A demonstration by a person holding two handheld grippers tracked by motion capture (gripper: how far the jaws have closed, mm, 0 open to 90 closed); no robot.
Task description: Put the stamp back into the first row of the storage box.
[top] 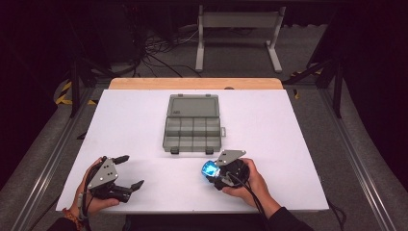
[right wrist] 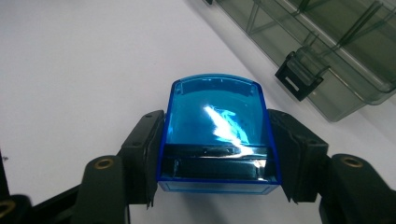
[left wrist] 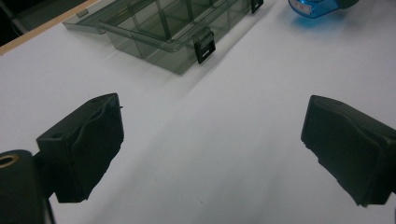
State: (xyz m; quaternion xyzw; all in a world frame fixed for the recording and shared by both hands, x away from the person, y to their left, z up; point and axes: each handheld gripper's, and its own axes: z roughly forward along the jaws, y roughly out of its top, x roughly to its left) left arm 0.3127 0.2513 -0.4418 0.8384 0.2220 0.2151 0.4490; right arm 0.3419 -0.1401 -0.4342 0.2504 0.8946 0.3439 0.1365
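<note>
A clear blue plastic box (right wrist: 217,128) sits between the two black jaws of my right gripper (right wrist: 217,154), which is shut on its sides and holds it just above the white table. From above, the blue box (top: 209,169) shows at the front of the right gripper (top: 211,172), just below the organizer's front edge. A smoky grey compartment organizer (top: 192,129) lies open at the table's middle, lid folded back. My left gripper (top: 131,171) rests at the front left with its jaws wide apart and nothing between them; the same left gripper (left wrist: 212,149) faces bare table.
The white table (top: 288,144) has a wooden strip (top: 195,83) along its far edge. The organizer's black latches (left wrist: 204,45) face the front. A grey metal frame (top: 238,33) and cables stand on the dark floor beyond the table.
</note>
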